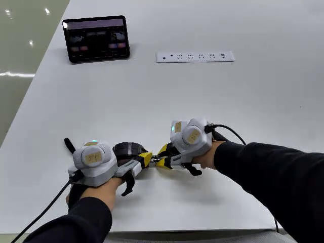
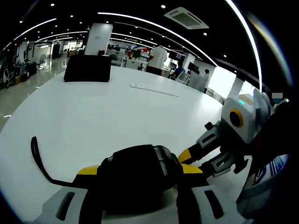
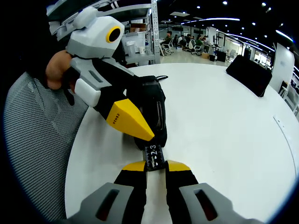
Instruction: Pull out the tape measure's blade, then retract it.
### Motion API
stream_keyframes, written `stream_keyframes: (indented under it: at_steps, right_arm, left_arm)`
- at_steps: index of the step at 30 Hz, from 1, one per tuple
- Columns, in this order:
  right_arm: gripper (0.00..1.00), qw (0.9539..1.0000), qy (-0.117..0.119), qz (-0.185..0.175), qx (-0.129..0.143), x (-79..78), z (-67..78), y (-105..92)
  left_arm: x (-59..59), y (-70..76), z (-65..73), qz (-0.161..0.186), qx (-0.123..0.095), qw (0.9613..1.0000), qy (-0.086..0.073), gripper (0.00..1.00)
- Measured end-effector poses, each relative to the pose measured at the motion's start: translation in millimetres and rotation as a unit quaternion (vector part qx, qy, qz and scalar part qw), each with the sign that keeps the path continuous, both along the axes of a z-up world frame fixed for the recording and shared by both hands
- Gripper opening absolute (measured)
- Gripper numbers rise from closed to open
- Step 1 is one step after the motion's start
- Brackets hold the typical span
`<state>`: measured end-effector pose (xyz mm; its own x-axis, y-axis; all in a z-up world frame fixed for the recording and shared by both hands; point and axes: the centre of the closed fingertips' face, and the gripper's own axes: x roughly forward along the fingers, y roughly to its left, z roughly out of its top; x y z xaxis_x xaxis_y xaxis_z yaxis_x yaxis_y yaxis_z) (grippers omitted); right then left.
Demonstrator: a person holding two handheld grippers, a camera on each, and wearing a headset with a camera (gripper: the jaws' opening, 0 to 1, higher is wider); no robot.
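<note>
The tape measure (image 1: 127,150) sits near the front edge of the desk (image 1: 167,96), its black case clamped between the jaws of the left gripper (image 2: 140,169), while the right gripper (image 3: 155,167) pinches the short stub of blade (image 3: 154,156). The case looks rigid and solid to hold by its sides. The thin blade is probably slick and spring-loaded, wanting a firm pinch at its tip.

Open-plan office — long ceiling light strips (image 2: 140,19), people (image 2: 179,70) seated beyond.

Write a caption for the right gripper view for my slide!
Right gripper pinches the tape measure's blade while left gripper clamps the black case on the table.
</note>
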<state>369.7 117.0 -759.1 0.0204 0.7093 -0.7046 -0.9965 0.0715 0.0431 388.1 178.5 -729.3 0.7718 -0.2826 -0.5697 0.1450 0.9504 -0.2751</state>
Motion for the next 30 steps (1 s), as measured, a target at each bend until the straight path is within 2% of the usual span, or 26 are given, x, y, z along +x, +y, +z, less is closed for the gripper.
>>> stream_keyframes:
  at_steps: [5,8,11,21,30]
  right_arm:
    - [0.1,1.0,-0.001,-0.003,0.006,0.8,-0.2,0.2]
    - [0.1,0.9999,0.004,-0.007,0.01,-0.8,-0.1,6.6]
    - [0.1,0.9999,0.0,-0.005,0.012,-1.3,0.2,12.9]
    - [0.11,0.9999,-0.003,0.001,0.014,0.9,-0.3,15.5]
    - [0.11,0.9998,0.004,-0.011,0.018,1.6,-0.2,14.8]
  left_arm:
    - [0.3,0.0,0.3,0.003,-0.004,1.0,-0.001,0.59]
    - [0.2,-0.1,0.2,0.005,-0.006,1.0,0.0,0.59]
    - [0.2,-0.3,0.0,0.004,-0.006,1.0,0.0,0.59]
    - [0.7,-0.2,-0.1,0.006,-0.008,1.0,0.001,0.6]
    - [1.0,0.3,-0.2,0.005,-0.008,1.0,0.0,0.6]
